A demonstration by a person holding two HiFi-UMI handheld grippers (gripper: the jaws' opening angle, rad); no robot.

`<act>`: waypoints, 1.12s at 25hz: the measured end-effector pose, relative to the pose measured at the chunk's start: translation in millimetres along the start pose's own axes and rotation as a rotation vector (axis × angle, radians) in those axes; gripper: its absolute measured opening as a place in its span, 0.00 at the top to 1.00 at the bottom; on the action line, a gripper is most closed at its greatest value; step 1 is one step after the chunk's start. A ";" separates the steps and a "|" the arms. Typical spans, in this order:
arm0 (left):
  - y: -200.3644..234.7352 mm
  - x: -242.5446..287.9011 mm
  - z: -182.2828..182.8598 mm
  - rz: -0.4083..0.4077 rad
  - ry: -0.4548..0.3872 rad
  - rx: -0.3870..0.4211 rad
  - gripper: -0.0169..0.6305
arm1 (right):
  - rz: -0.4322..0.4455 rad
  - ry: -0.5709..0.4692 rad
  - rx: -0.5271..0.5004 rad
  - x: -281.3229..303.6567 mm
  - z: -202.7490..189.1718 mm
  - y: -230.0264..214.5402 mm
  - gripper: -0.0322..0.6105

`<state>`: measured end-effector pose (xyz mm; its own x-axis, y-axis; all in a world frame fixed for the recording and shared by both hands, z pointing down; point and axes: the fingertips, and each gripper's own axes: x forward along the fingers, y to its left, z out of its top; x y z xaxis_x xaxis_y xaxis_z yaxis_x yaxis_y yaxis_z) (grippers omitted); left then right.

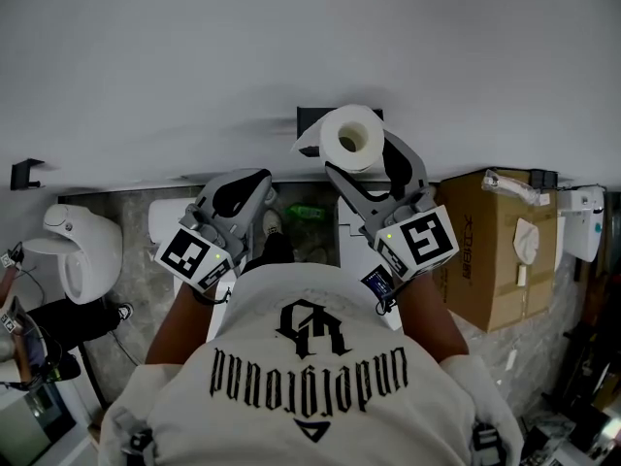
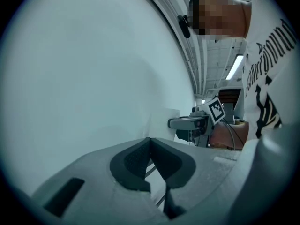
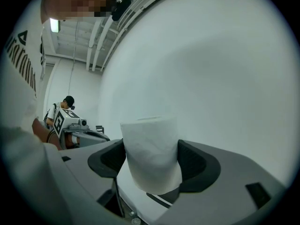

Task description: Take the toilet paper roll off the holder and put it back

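Right gripper (image 3: 152,161): pinches toilet paper roll (image 1: 351,139) near holder (image 1: 309,116); left gripper (image 2: 150,143): pressed together, empty. Risks losing soft roll through squashing, or missing holder

The toilet paper roll (image 3: 151,153) in my right gripper (image 3: 152,165) is soft, matt white paper. The gripper's body is smooth matt grey plastic, and its pads (image 3: 197,163) are darker. The wall (image 3: 211,69) looks smooth and matt. The box (image 1: 485,250) is plain brown cardboard.
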<state>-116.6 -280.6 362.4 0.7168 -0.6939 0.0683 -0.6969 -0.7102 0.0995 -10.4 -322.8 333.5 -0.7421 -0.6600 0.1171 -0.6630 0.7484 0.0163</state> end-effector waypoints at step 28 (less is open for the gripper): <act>74.5 34.3 -21.6 -0.143 0.075 -0.042 0.95 | -0.105 0.107 0.142 71.7 -56.2 -23.9 0.45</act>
<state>-143.5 -354.7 393.6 0.8093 -0.5741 0.1241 -0.5873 -0.7944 0.1548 -42.2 -384.3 397.3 -0.6586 -0.7173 0.2273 -0.7489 0.6543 -0.1050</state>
